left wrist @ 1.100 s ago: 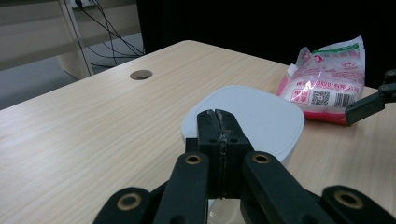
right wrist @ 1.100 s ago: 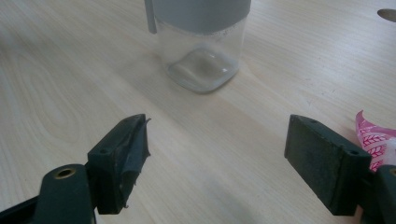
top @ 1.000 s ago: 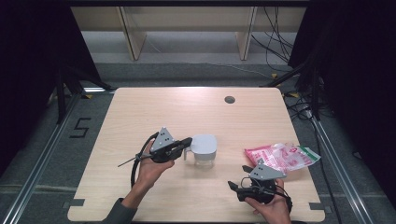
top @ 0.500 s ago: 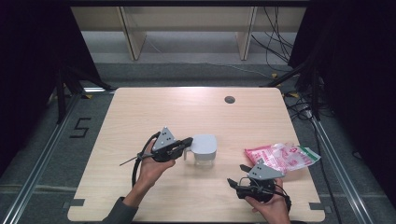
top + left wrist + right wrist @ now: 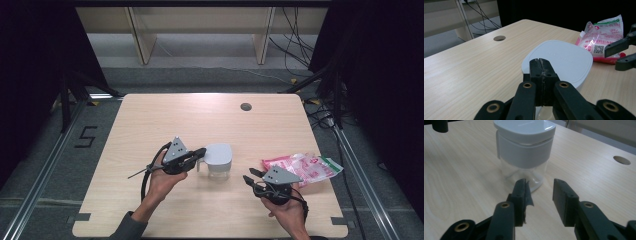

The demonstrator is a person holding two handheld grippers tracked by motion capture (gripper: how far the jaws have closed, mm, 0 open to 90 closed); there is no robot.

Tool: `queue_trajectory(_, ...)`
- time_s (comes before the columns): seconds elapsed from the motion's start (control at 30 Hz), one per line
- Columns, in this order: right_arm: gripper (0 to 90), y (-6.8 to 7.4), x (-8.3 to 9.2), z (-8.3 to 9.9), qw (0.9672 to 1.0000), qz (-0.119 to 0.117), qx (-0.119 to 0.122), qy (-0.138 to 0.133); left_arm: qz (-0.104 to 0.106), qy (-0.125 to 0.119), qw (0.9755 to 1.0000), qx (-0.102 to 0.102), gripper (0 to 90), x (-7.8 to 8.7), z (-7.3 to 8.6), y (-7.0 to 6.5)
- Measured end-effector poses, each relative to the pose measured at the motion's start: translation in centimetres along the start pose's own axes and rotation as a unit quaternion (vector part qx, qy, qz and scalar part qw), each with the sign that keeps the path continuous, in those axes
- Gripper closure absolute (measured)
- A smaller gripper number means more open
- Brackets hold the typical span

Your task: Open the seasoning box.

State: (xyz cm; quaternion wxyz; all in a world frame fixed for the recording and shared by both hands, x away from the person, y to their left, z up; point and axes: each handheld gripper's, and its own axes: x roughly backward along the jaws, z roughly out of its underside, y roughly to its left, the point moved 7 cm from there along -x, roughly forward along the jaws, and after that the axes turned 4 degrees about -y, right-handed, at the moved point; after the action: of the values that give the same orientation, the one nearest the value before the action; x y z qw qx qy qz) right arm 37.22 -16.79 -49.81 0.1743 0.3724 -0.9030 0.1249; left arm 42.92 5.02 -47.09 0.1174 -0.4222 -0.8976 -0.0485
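A clear jar (image 5: 218, 169) with a white lid (image 5: 560, 60) stands mid-table. My left gripper (image 5: 201, 152) is shut, and its tips (image 5: 541, 67) lie at the lid's near edge with nothing visible between them. My right gripper (image 5: 250, 176) hovers low to the right of the jar and points at it. Its jaws have just been closing but still stand apart with nothing between them (image 5: 539, 185); the jar (image 5: 524, 157) stands a short way beyond them. The left gripper view also catches the right gripper (image 5: 612, 58) at its right edge.
A pink and white printed bag (image 5: 302, 167) lies at the table's right edge, behind the right gripper. A round cable hole (image 5: 245, 106) sits near the far edge. Bare wood table (image 5: 165, 120) stretches beyond the jar. Cables and shelf legs stand on the floor behind.
The right gripper has edged slightly toward the jar and its jaws stand closer together. The left gripper and the jar have kept still.
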Motion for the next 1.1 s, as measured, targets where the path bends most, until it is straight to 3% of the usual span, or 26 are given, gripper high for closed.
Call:
queue_trajectory(0.07, 68.9, -0.1, -0.3, -0.2, 0.9999, 0.006, -0.006, -0.007, -0.001, -0.001, 1.0, 0.0, 89.1, 0.0, 0.0, 0.0)
queue_trajectory(0.37, 88.5, -0.4, -1.0, -1.8, 0.9994, -0.009, 0.021, -0.027, -0.002, -0.002, 1.0, 0.0, 89.1, 0.0, 0.1, 0.0)
queue_trajectory(0.73, 90.0, -0.5, -2.5, -2.5, 0.9996, -0.012, 0.021, -0.015, -0.004, -0.006, 1.0, -0.001, 89.2, 0.1, 0.2, 0.2)
queue_trajectory(0.8, 90.0, -0.6, -2.9, -2.8, 0.9994, -0.011, 0.023, -0.023, -0.004, -0.004, 1.0, -0.001, 89.2, 0.2, 0.2, 0.3)
queue_trajectory(0.93, 90.0, -0.4, -3.3, -3.1, 0.9996, -0.019, 0.012, -0.016, -0.003, -0.005, 1.0, 0.004, 89.2, 0.1, 0.2, 0.2)
queue_trajectory(1.1, 90.0, -0.6, -3.6, -3.6, 0.9993, -0.018, 0.023, -0.021, 0.0, -0.007, 1.0, 0.004, 89.2, 0.1, 0.2, 0.2)
